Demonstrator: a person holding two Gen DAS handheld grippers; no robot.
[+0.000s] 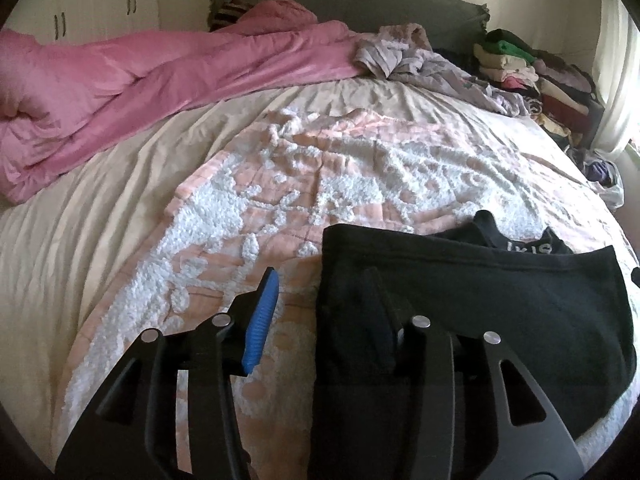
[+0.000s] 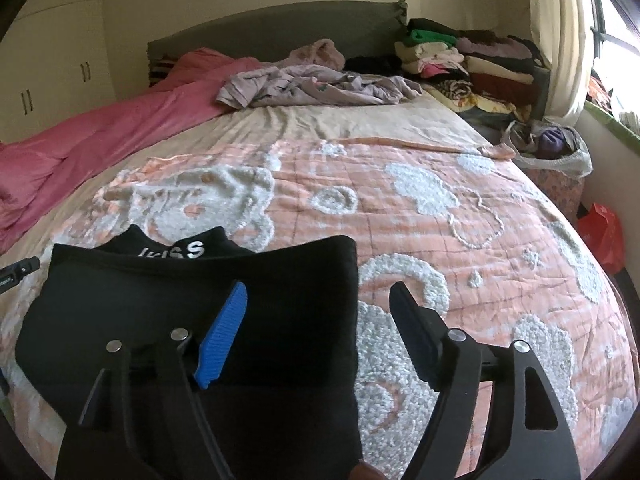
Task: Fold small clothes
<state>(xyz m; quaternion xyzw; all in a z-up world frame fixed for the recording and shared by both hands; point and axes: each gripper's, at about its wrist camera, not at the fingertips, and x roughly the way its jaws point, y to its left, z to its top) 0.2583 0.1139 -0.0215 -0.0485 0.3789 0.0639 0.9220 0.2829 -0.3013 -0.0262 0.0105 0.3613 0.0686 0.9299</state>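
On the bed (image 2: 400,128), over a pink tufted blanket (image 2: 440,240), a folded black garment (image 2: 280,300) lies flat, and the left claw (image 1: 324,304) and the right claw (image 2: 320,304) both hang released above its two side edges.

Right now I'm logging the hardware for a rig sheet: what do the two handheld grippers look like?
Both look alike. The left gripper and the right gripper each have matte black angular linkage arms with triangular cut-outs and round silver pivot pins. One finger carries a bright blue ribbed pad; the opposite one looks dark. No cables, markings or sleeves show.
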